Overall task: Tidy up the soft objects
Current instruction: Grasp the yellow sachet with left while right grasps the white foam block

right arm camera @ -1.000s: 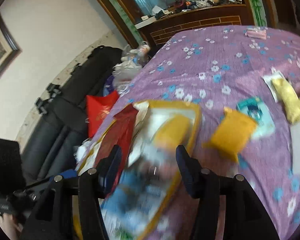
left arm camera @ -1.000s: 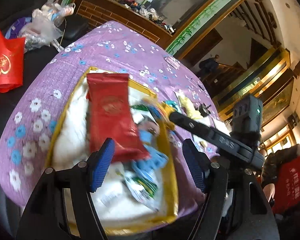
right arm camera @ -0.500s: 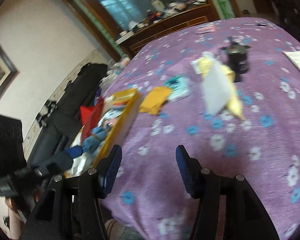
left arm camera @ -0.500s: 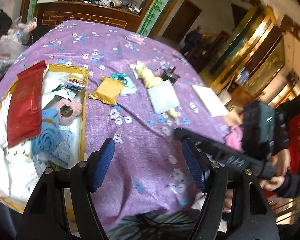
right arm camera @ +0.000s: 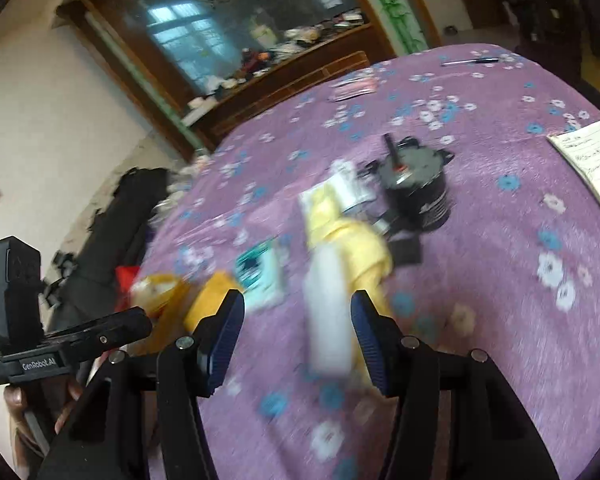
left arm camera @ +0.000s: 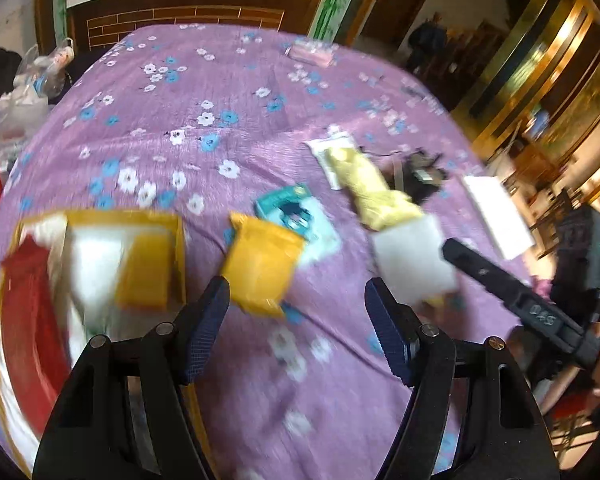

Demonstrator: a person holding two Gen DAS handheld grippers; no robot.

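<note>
Purple flowered cloth covered the worktop (left arm camera: 204, 80). Both grippers were spread wide and empty. The orange pouch (left arm camera: 260, 270) lay just past the left gripper (left arm camera: 298, 332), while the white pad (right arm camera: 327, 312) ran lengthwise between the right gripper (right arm camera: 298, 344) fingers, so right looked closer.

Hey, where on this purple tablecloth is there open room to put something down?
The far half of the purple tablecloth is bare, from the teal packet back to the pink packet. The near strip before the left gripper is free too. It is crowded around the orange pouch, yellow cloth and white pad.
</note>
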